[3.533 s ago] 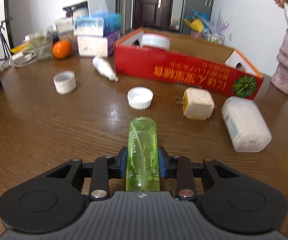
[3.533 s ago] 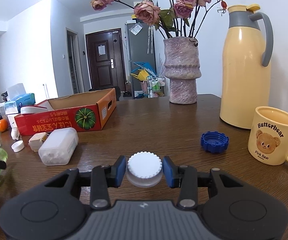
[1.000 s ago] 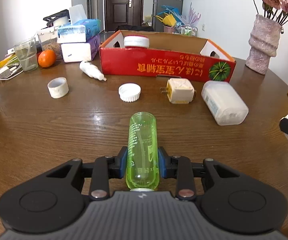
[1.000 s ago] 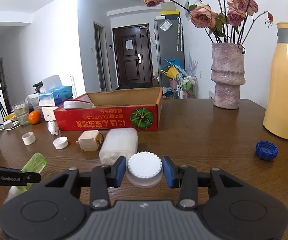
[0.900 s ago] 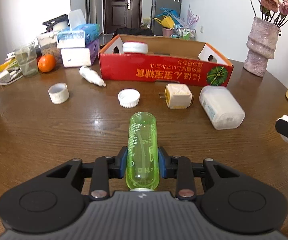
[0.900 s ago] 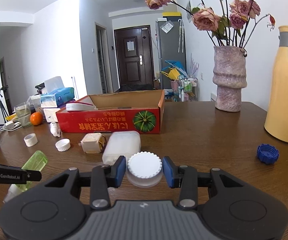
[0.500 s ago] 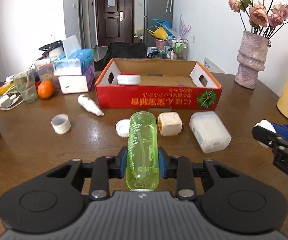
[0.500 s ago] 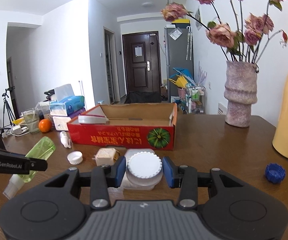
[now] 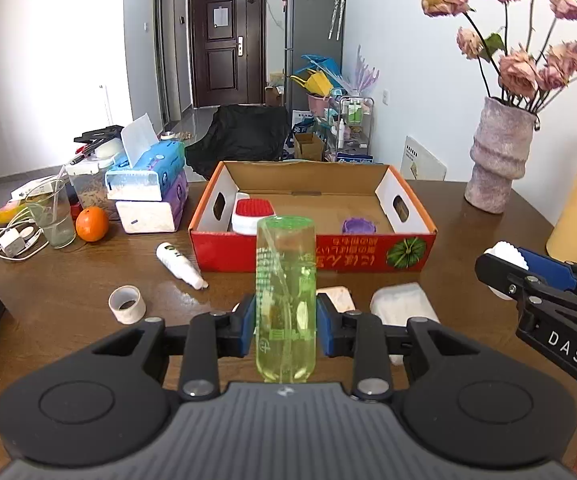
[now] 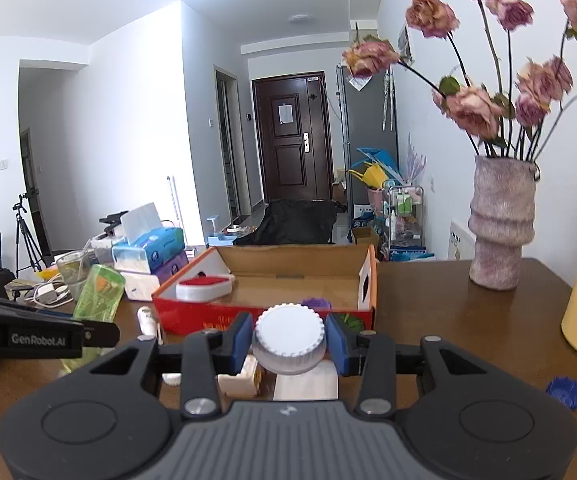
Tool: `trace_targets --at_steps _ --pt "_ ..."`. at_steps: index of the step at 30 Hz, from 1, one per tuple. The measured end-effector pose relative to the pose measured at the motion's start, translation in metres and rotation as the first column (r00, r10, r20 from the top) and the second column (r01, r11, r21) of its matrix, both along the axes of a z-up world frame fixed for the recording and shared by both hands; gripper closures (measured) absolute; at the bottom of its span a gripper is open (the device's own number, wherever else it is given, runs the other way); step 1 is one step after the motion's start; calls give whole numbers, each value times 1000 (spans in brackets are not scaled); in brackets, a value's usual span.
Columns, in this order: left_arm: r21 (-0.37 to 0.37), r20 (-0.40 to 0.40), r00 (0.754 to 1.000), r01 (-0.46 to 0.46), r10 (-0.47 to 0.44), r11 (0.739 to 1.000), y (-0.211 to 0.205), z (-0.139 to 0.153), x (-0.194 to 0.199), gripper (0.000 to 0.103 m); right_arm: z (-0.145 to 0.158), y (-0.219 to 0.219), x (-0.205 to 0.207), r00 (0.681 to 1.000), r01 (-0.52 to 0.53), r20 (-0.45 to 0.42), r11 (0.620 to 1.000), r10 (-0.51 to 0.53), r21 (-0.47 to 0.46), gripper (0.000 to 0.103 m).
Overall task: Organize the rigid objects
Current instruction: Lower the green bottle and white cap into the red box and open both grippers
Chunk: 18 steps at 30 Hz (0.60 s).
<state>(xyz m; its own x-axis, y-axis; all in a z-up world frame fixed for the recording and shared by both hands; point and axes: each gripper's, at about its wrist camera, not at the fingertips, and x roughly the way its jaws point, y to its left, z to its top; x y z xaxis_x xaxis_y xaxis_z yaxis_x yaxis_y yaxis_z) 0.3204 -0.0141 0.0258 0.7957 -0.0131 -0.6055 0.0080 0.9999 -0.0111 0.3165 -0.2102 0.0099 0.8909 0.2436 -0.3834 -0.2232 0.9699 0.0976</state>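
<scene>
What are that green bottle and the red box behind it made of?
The green bottle looks like clear tinted plastic: you see through it, and it has a glossy sheen. The red box seems to be cardboard, brown and matte inside, with a printed red outer face and cut-out handle holes.

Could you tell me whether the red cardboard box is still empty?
No, the red cardboard box already holds a red-topped white item and a purple cap.
</scene>
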Motion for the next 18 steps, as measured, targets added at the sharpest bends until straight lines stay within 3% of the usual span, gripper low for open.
trace_targets --at_steps 18 --pt "5 47 999 -23 23 1000 -6 43 53 72 30 11 71 998 20 -60 1000 -19 23 64"
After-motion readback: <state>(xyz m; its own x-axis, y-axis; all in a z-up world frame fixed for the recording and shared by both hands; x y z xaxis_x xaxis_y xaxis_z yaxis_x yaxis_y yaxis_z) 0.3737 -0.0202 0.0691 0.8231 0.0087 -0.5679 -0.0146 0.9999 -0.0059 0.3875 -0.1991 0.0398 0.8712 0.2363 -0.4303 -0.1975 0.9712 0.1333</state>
